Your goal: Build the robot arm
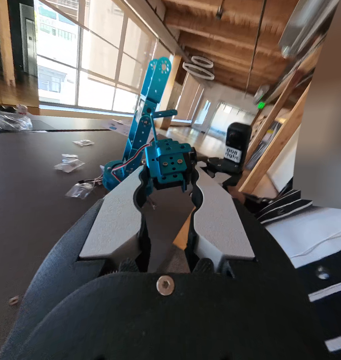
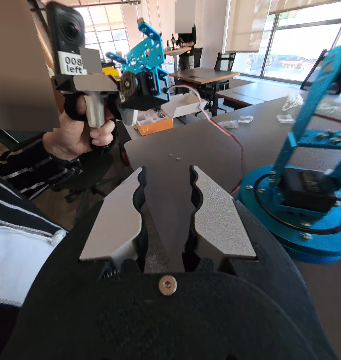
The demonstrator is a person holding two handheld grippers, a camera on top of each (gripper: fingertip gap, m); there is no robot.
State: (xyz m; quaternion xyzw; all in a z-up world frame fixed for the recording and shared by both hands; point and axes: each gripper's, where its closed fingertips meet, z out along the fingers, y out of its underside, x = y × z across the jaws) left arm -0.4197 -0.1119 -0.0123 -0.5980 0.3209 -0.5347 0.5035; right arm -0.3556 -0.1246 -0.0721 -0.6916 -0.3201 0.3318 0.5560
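My left gripper point(image 1: 168, 180) is shut on a blue metal bracket with a black servo point(image 1: 170, 164) and holds it in the air above the dark table point(image 1: 39, 175). A red, white and black wire point(image 2: 222, 130) runs from it toward the blue robot-arm kit point(image 1: 144, 124) that stands on a round blue base point(image 2: 294, 218). In the right wrist view the left gripper point(image 2: 124, 93) shows at upper left, held by a hand, with the bracket and servo point(image 2: 146, 68). My right gripper point(image 2: 167, 179) is open and empty above the table, just left of the round base.
Small clear plastic bags point(image 1: 69, 165) lie on the table left of the kit. Two tiny screws point(image 2: 174, 156) lie ahead of my right gripper. An orange and white parts box point(image 2: 156, 122) sits beyond the table edge. A person stands far back by other desks point(image 2: 204, 76). About 10 cm separates my left fingertips from my right.
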